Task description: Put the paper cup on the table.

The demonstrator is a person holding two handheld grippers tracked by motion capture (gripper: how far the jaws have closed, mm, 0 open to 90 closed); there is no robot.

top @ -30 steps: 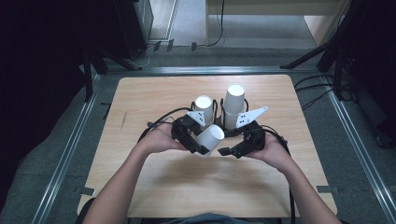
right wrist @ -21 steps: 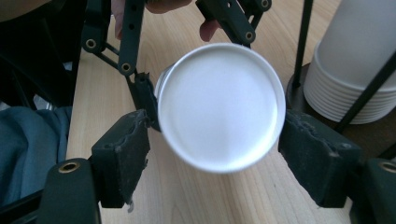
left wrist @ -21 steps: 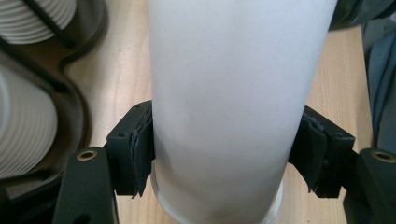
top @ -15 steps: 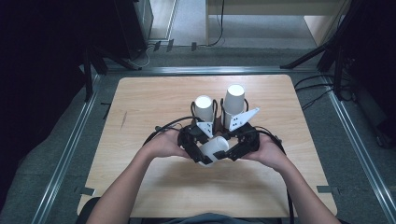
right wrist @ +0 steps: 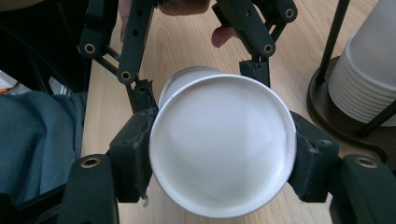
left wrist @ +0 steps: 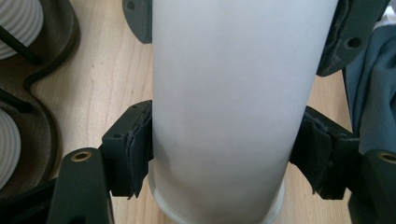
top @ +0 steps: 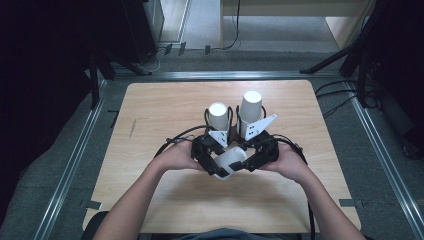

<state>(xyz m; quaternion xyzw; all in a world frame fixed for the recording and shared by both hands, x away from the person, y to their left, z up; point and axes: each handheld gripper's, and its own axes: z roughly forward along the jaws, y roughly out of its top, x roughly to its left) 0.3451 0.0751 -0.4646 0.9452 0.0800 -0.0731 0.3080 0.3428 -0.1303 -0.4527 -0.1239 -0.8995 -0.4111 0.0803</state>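
One white paper cup [top: 230,161] hangs at lower centre between both grippers: left gripper [top: 210,161] fingers pinching its side, right gripper [top: 248,162] fingers just closing onto its base end. Handover underway; placing remains.

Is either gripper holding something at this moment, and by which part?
Both hold one white paper cup, lying sideways between them. The left gripper clamps its side wall near the rim; the right gripper, whose fingers have just been closing, grips the base end.
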